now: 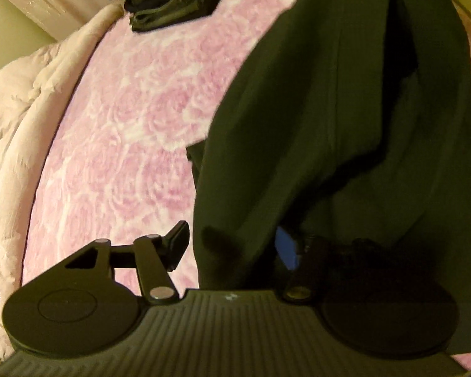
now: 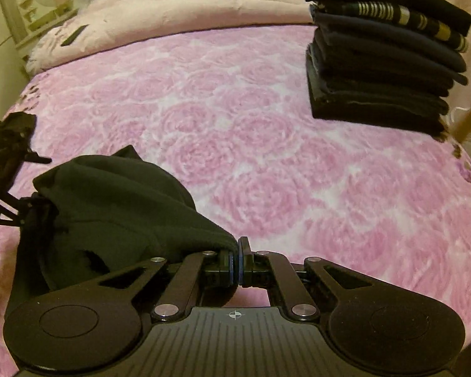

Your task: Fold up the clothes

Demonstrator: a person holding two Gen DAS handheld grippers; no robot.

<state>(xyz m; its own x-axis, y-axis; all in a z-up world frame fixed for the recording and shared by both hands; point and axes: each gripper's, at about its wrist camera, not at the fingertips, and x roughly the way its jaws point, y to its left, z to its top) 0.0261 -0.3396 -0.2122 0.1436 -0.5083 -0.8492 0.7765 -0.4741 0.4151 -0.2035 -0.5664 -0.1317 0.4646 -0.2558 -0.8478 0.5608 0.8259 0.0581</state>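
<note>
Right gripper fingers pinching dark garment hem, cloth trailing leftward; left gripper fingers spread around its hanging edge, bed beneath.

A dark garment of soft, plain fabric hung bunched and lifted above the pink rose-patterned bed, 1 edge pinched at the closed tips of the right gripper and its far side gathered by the left gripper, where its folds draped down in long creases. A stack of folded clothes, dark apart from 1 striped piece near the top, sat squared and upright on the bed's far right, well apart from the garment.
</note>
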